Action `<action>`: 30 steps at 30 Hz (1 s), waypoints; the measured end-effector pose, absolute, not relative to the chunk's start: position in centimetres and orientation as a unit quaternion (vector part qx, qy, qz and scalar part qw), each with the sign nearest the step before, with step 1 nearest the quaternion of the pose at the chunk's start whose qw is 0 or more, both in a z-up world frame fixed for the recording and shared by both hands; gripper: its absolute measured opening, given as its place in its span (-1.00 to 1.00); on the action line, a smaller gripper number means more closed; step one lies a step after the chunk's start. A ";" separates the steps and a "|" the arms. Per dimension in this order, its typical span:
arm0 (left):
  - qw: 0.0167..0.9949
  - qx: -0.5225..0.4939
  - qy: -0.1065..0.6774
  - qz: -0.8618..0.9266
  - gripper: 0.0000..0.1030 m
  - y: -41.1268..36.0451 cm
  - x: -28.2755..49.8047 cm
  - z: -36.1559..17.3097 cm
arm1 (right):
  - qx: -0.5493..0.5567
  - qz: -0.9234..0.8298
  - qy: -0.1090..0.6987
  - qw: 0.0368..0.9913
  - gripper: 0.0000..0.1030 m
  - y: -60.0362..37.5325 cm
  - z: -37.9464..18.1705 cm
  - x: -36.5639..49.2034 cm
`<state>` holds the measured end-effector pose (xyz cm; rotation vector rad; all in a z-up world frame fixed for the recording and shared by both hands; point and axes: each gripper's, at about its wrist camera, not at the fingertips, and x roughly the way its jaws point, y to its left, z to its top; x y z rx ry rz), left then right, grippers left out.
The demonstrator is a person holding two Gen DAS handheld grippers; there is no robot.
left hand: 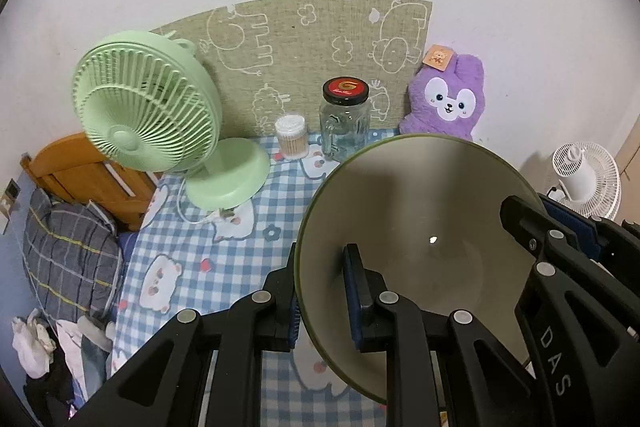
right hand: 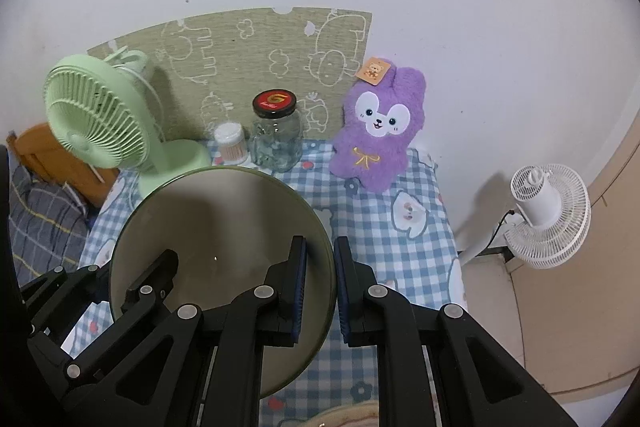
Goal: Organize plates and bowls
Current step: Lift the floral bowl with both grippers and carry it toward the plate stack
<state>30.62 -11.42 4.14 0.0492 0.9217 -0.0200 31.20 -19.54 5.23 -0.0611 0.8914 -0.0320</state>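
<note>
A wide bowl (left hand: 420,211), olive green outside and pale beige inside, hangs empty above the table, held between both grippers. My left gripper (left hand: 322,267) is shut on the bowl's left rim, one pad inside and one outside. My right gripper (right hand: 321,251) is shut on the right rim of the same bowl (right hand: 224,223) in the same way. In the left wrist view the right gripper (left hand: 540,215) shows at the bowl's far side. In the right wrist view the left gripper (right hand: 132,275) shows at the bowl's left edge. No other plates or bowls are clearly in view.
The table has a blue-and-white checked cloth (right hand: 400,251). At its back stand a green desk fan (left hand: 148,115), a tub of cotton swabs (left hand: 292,137), a glass jar with a black lid (left hand: 345,123) and a purple plush toy (right hand: 380,131). A white fan (right hand: 548,215) stands off the right edge.
</note>
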 end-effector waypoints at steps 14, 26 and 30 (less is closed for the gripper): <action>0.902 0.022 0.431 0.003 -0.68 -11.0 23.9 6.5 | -0.037 0.004 0.415 0.909 -0.67 -18.9 7.7 24.2; 0.906 0.013 0.423 0.015 -0.68 -10.4 17.9 6.2 | -0.047 0.017 0.403 0.914 -0.67 -18.5 7.5 18.1; 0.904 0.008 0.426 0.017 -0.67 -10.0 16.3 5.4 | -0.047 0.021 0.406 0.912 -0.67 -18.2 6.8 16.5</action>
